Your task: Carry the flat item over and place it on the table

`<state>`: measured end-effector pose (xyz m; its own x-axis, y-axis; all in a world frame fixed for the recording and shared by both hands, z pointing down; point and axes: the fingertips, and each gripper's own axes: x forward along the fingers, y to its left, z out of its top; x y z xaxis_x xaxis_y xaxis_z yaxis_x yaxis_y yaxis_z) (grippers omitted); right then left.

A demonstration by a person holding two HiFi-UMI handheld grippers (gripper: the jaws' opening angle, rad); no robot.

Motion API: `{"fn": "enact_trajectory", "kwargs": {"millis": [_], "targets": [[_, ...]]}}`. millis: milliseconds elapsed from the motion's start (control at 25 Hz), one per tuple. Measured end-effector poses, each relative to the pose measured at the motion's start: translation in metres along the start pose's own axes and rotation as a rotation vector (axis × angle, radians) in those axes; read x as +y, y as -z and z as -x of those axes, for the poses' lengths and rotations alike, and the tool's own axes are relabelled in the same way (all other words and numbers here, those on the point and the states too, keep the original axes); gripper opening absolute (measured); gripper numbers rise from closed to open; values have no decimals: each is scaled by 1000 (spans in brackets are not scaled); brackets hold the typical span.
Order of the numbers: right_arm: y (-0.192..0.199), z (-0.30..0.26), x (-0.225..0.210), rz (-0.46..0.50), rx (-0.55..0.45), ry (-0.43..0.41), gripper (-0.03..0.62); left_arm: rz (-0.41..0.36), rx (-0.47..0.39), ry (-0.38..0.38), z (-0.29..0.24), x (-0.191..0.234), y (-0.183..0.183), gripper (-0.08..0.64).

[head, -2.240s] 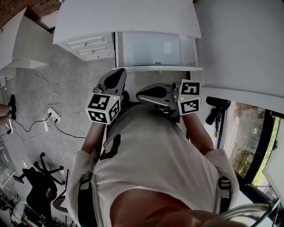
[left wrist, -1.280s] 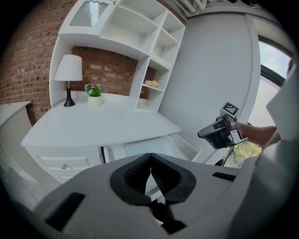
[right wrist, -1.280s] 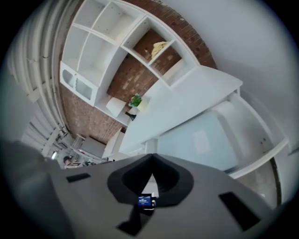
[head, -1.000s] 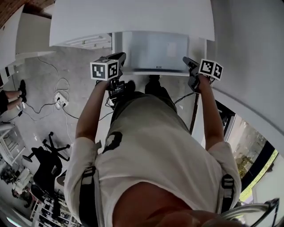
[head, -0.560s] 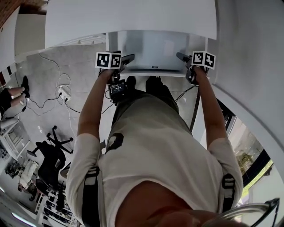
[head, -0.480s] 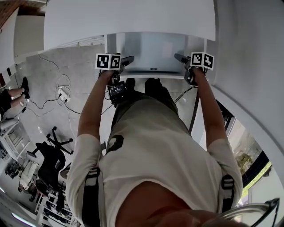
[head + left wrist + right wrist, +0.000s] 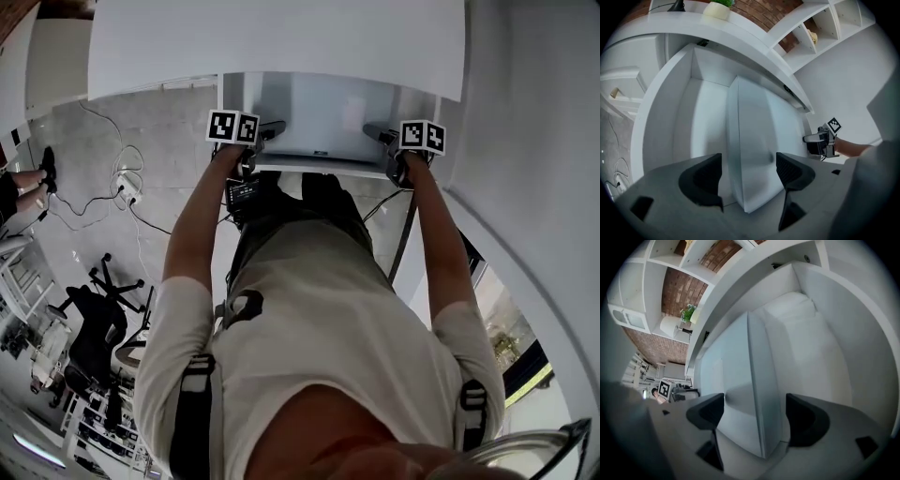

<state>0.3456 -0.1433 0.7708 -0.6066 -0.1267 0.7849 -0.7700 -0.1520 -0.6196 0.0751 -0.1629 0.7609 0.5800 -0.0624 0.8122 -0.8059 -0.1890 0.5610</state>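
Observation:
The flat item [image 7: 323,112] is a thin grey panel lying on the white table [image 7: 281,37] at its near edge. My left gripper [image 7: 267,131] stands at the panel's left edge and my right gripper [image 7: 375,134] at its right edge. In the left gripper view the panel [image 7: 750,140] runs between the jaws of the left gripper [image 7: 747,173], with a gap on both sides. In the right gripper view the panel [image 7: 736,376] likewise sits between the spread jaws of the right gripper [image 7: 754,416], and neither pad presses on it. Both grippers are open.
Grey floor lies to the left, with cables and a power strip [image 7: 127,192], a black office chair [image 7: 94,328] and another person's foot [image 7: 45,169]. A white wall and a window are to the right. Shelves and a potted plant [image 7: 717,7] stand beyond the table.
Both arms have stretched forward from my chest to the table, carrying the grey panel out. The panel now lies flat at the table's near edge between the two grippers.

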Motion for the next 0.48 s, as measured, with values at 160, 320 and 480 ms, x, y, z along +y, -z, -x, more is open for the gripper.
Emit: {"fn": "enact_trajectory", "kwargs": {"millis": [160, 320, 480], "targets": [[7, -2, -4, -36, 1, -33, 396, -10, 4, -19, -7, 2, 5, 351], [4, -10, 0, -87, 33, -70, 392, 93, 19, 40, -11, 7, 5, 350], [-1, -13, 4, -109, 45, -88, 376, 131, 35, 102, -13, 4, 1, 314]]}}
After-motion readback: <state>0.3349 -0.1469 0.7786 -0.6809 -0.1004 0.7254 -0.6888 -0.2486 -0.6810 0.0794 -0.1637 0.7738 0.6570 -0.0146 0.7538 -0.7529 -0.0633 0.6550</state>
